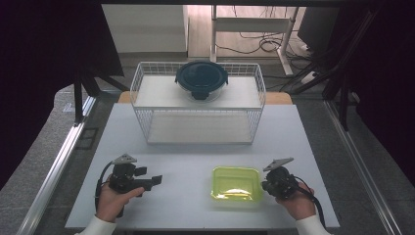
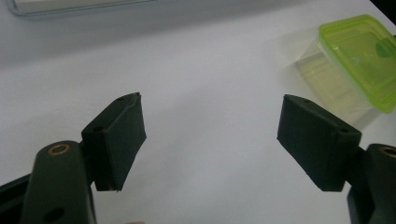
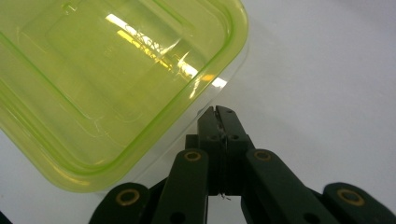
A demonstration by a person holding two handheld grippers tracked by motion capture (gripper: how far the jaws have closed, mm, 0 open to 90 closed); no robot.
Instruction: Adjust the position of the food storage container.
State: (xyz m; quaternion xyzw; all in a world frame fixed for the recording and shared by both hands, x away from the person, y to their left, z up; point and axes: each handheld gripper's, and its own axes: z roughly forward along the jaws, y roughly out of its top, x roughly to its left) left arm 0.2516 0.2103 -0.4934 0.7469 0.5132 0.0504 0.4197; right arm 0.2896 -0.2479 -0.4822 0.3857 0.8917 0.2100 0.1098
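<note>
Broadly, white table (image 1: 195, 161) bears wire basket (image 1: 147, 98); cables (image 1: 254, 44) behind.

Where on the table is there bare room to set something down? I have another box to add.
Free: the tabletop between the wire rack and the green-lidded container, and the stretch between the left claw and that container. Crowded: the container's right edge, where the shut right claw sits close.

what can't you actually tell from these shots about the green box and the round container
- Green-lidded box: contents unclear; glare on the lid in the right gripper view.
- Shut right gripper: contact with the box edge can't be told.
- Round dark-lidded container: contents hidden by its lid, too small in the high view.
</note>
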